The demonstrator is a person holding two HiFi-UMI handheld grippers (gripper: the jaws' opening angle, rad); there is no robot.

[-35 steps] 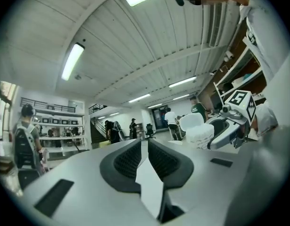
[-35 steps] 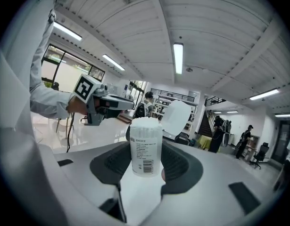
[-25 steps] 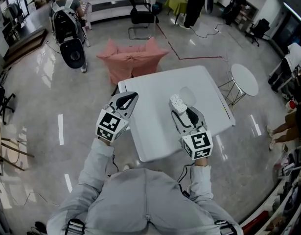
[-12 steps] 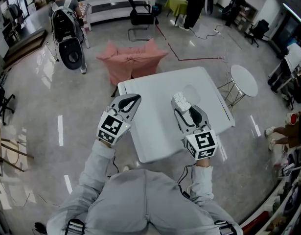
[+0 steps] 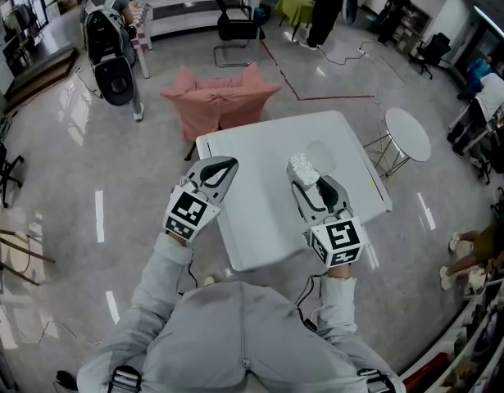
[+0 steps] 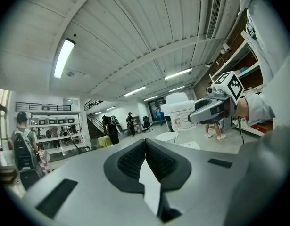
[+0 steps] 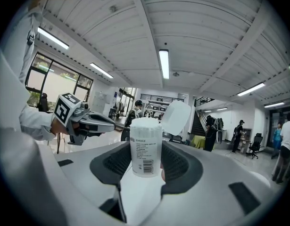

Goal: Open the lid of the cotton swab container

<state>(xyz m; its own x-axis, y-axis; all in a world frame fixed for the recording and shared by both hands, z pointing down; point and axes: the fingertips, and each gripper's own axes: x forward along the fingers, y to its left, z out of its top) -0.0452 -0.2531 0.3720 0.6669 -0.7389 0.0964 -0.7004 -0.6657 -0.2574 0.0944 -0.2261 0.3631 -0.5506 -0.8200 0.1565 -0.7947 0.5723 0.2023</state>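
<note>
A white cotton swab container [image 7: 145, 147] stands upright between the jaws of my right gripper [image 7: 145, 163], which is shut on it. Its lid [image 7: 176, 117] is tipped up and back, so the swab tips show at the top. In the head view the container [image 5: 302, 169] sits in the right gripper [image 5: 311, 185] above the white table [image 5: 260, 236]. My left gripper [image 5: 225, 167] hovers over the table's left edge, apart from the container. Its jaws are shut with nothing between them [image 6: 145, 150]. The left gripper view also shows the container [image 6: 179, 111] off to the right.
Beyond the table stands a pink cloth-covered piece [image 5: 220, 98], and a small round white table [image 5: 408, 133] is to the right. A black chair [image 5: 235, 24] and several people stand far back on the glossy floor.
Both grippers stay almost where they were, and the container remains in the right one. A person with a backpack at the back left has shifted a little.
</note>
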